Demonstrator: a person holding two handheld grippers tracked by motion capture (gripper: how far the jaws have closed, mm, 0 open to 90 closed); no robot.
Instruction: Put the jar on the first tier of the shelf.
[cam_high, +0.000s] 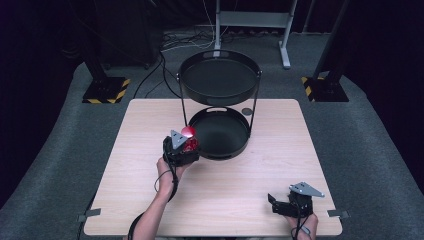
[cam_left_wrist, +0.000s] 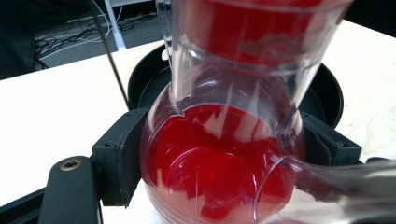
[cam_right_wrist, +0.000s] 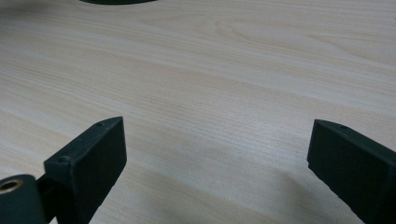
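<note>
Carrying the clear plastic flask-shaped container with the red inside (cam_high: 189, 140), we have our left tongs (cam_high: 186, 146) clamped on its round belly; in the left gripper view the two black jaws press the bulb (cam_left_wrist: 219, 158) from either side. The container sits in the tongs just at the near-left rim of the lower black round tray (cam_high: 220, 134) of the two-tier black stand, whose upper black round tray (cam_high: 220, 77) hangs well above on thin rods. We cannot tell whether the container's base touches the pale wooden counter (cam_high: 150, 125) or hangs just over it.

We judge the step in hand to be the transport of the container toward the stand, with the placing not yet done. The next move calls for lifting it over the tray's low wall, keeping it upright, setting it on the tray floor clear of the near rod, and only then letting go.

Farther right, our right tongs (cam_high: 280, 204) rest near the counter's near-right corner, well apart from the stand, with the jaws spread wide over bare wood (cam_right_wrist: 210, 93) and nothing between them.
</note>
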